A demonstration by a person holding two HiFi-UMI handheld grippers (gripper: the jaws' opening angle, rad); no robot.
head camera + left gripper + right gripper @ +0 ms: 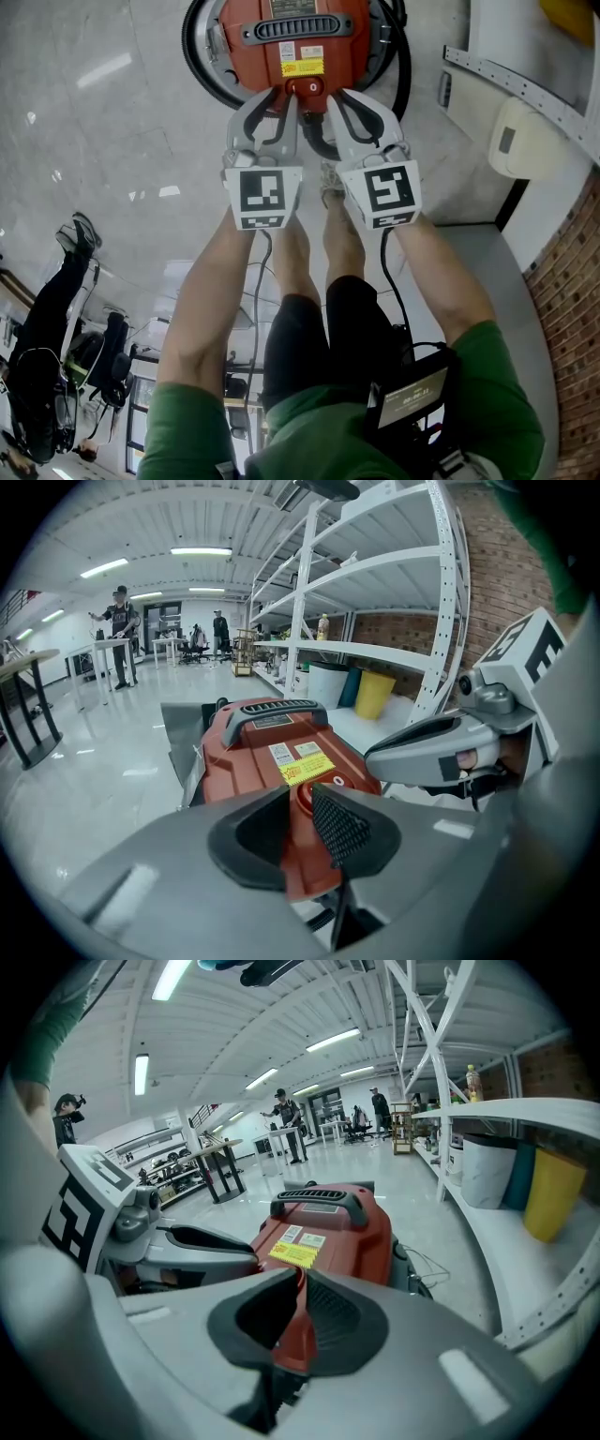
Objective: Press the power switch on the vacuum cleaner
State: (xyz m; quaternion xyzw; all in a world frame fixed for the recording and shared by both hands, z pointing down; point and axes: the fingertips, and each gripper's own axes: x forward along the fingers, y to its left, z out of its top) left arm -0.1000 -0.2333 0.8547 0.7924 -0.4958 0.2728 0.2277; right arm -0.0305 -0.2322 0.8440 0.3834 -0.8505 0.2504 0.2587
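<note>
Head view: the red vacuum cleaner point(281, 28) sits on the shiny floor point(112, 141), right ahead of the person's feet. The left gripper point(284, 97) is parked right at the round power switch point(302, 87) on its near edge. Can't quite tell if it's touching. Its jaws are pinched down to a sliver, gripping nothing. The right gripper point(349, 98) is just beside it, jaws likewise squeezed in and empty.

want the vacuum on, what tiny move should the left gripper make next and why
Probably nudge the left gripper slightly forward and down onto the power switch. Its jaws are all but shut, and in the left gripper view the round red switch sits just beyond their tips on the vacuum cleaner.
</note>
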